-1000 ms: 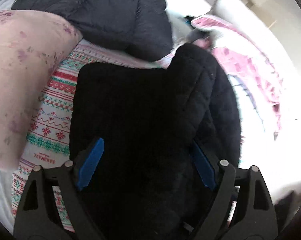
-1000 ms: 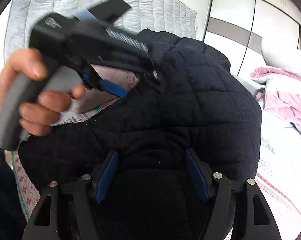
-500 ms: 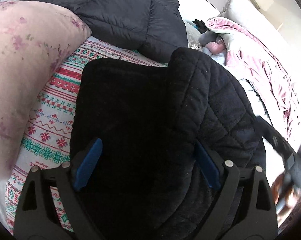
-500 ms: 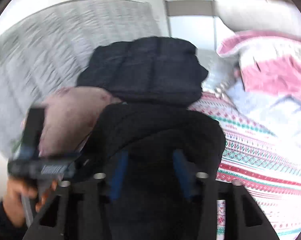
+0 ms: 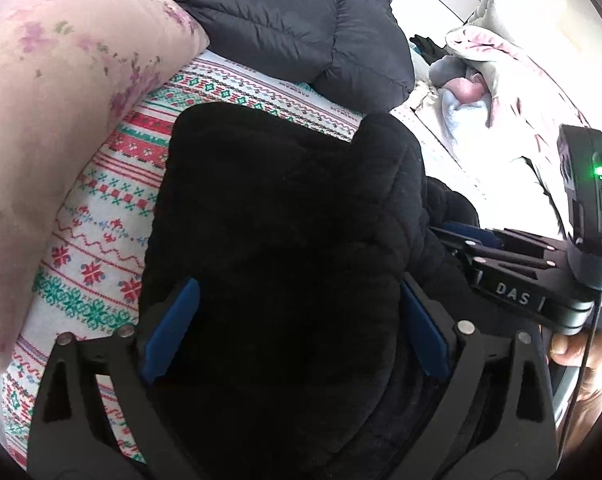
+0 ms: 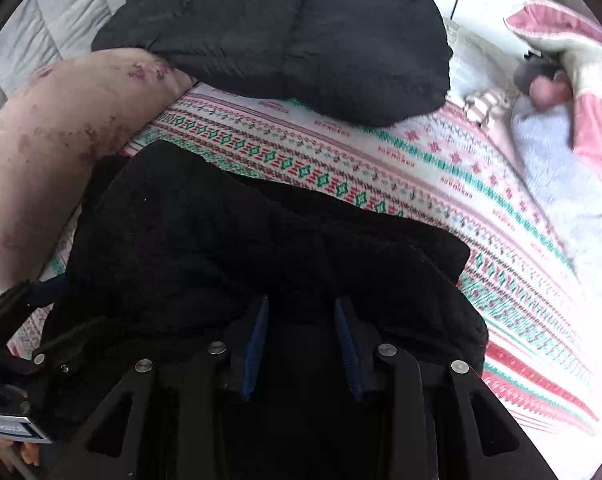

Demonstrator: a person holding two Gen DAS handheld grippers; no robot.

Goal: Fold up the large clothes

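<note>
Since a second ago the right gripper (image 6: 301,344) has swung away from the left one and across the black jacket (image 5: 285,240), and it now points down at the jacket's right part; in the left wrist view it has come in at the right edge, gripped by a hand (image 5: 573,352). Its jaws, wide before, have drawn narrow; black cloth fills the gap between its blue pads (image 6: 255,344), but whether they pinch it is too dark to tell. The left gripper (image 5: 297,332) has sunk a little closer to the jacket, and its jaws are opening, now spread very wide. The jacket's folded bulk lies between its pads (image 5: 173,328), which straddle the cloth without clearly pressing on it. The jacket rests folded on the patterned sheet (image 6: 441,184) near the bed's near edge, its left side beside the floral pillow (image 5: 61,100). A dark puffer coat (image 6: 293,28) lies farther up the bed, apart from the jacket, with a strip of sheet showing between them. A pink blanket (image 6: 597,120) is heaped toward the bed's right side.
</note>
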